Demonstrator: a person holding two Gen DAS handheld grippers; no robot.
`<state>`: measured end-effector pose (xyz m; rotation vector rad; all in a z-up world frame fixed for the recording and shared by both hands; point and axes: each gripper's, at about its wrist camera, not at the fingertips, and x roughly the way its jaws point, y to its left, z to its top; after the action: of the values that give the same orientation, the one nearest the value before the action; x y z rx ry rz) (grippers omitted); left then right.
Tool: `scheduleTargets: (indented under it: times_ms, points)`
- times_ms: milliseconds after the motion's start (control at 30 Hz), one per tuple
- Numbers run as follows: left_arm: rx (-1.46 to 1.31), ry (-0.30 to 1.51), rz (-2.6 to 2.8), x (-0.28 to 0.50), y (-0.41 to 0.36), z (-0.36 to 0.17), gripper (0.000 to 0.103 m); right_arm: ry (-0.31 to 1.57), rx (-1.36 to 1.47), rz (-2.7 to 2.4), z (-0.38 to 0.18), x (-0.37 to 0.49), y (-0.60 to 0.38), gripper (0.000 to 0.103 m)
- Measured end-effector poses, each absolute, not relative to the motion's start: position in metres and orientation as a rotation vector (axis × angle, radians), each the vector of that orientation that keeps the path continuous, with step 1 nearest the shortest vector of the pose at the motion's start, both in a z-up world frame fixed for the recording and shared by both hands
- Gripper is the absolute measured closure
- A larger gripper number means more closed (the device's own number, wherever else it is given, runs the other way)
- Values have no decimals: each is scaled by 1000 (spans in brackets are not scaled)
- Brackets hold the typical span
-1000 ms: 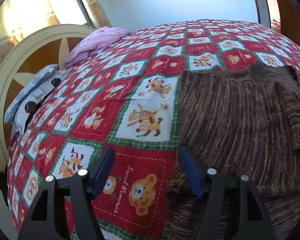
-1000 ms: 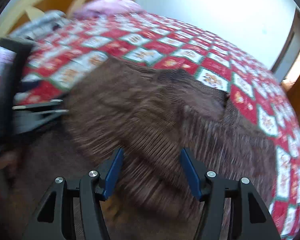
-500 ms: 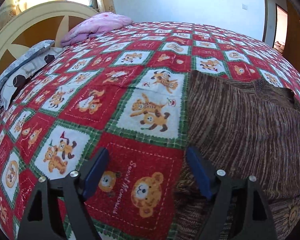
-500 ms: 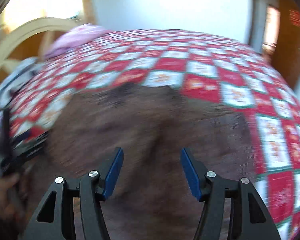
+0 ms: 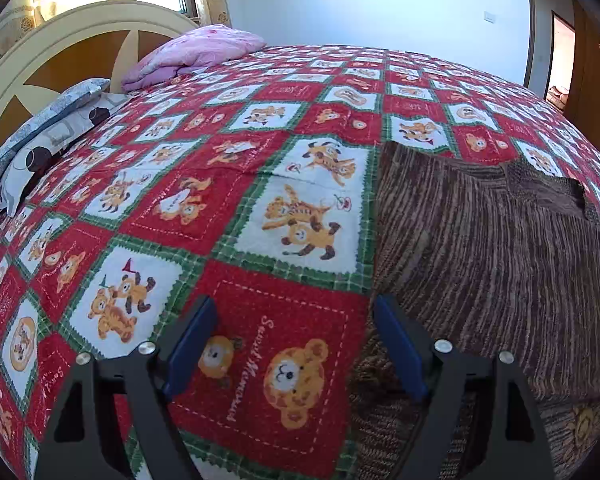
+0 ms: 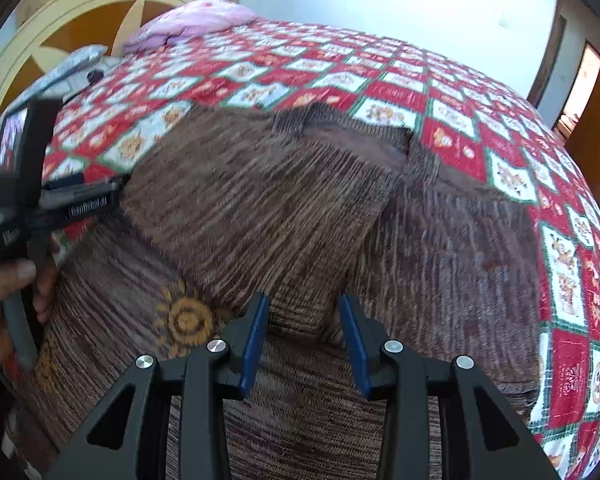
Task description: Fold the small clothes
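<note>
A brown striped knit sweater lies flat on the red bear-patterned bedspread, its sleeves folded in over its body. It fills the right of the left wrist view. My left gripper is open and empty, over the bedspread at the sweater's left edge; it also shows at the left of the right wrist view. My right gripper is open, narrower than before, with the folded sleeve's end between its fingers.
A pink pillow and grey patterned pillows lie against the yellow headboard at the far left. A white wall stands behind the bed and a doorway at the far right.
My right gripper has swung over the sweater toward the folded sleeve and its jaws have narrowed. My left gripper has shifted slightly and stays open.
</note>
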<state>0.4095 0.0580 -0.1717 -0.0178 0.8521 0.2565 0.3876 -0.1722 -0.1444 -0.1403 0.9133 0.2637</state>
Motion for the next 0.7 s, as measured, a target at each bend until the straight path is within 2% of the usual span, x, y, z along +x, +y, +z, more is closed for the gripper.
scheduleTargets:
  times_ms: [333, 533, 600, 700]
  points:
    - [-3, 853, 264, 409, 55, -172, 19, 899, -38, 214, -147, 423, -186, 64]
    - [-50, 823, 258, 405, 63, -165, 19, 899, -94, 166, -148, 453, -187, 64]
    - [-51, 858, 289, 410, 66, -170, 15, 940, -107, 152, -165, 461, -189, 64]
    - [-17, 887, 312, 417, 62, -174, 12, 922, -63, 167, -161, 456, -197, 64]
